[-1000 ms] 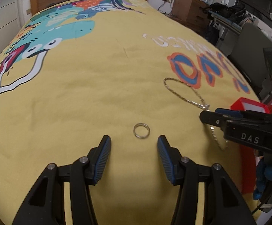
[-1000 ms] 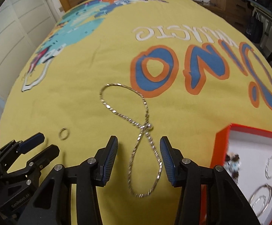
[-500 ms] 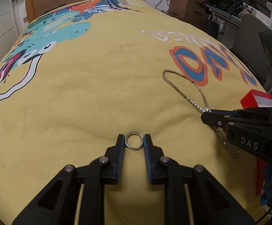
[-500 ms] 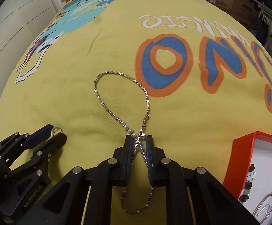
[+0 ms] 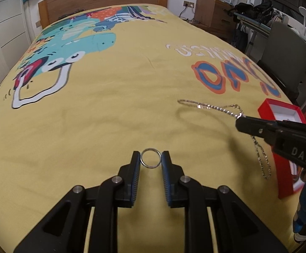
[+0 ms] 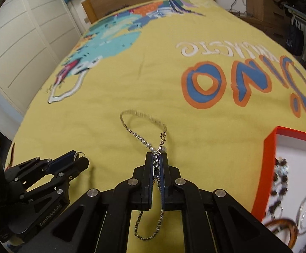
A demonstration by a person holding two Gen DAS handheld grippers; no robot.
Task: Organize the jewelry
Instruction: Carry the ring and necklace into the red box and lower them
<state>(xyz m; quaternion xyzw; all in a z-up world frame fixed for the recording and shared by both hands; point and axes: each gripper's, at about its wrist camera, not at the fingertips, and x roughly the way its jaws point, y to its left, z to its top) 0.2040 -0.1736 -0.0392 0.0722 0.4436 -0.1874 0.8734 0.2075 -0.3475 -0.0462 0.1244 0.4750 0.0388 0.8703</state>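
Note:
My left gripper (image 5: 150, 155) is shut on a small silver ring (image 5: 150, 149), held upright between the blue pads just above the yellow bedspread (image 5: 89, 130). The right wrist view shows that gripper (image 6: 80, 158) and the ring (image 6: 79, 153) at the lower left. My right gripper (image 6: 157, 155) is shut on a silver chain necklace (image 6: 141, 139) where its strands cross. One loop sticks out ahead of the fingers and another hangs below them. In the left wrist view the right gripper (image 5: 239, 121) holds the necklace (image 5: 216, 108) at the right, near a red box (image 5: 279, 103).
The red box (image 6: 267, 168) with a white lining lies at the right edge of the bed and holds hoops, beads and a brown bangle. A wooden headboard (image 5: 102, 2) is at the far end. A desk and chair (image 5: 283, 48) stand to the right, white cupboards (image 6: 26, 42) to the left.
Both grippers went from open to shut, the left on the ring and the right on the necklace. Both have since risen, lifting ring and necklace off the bedspread.

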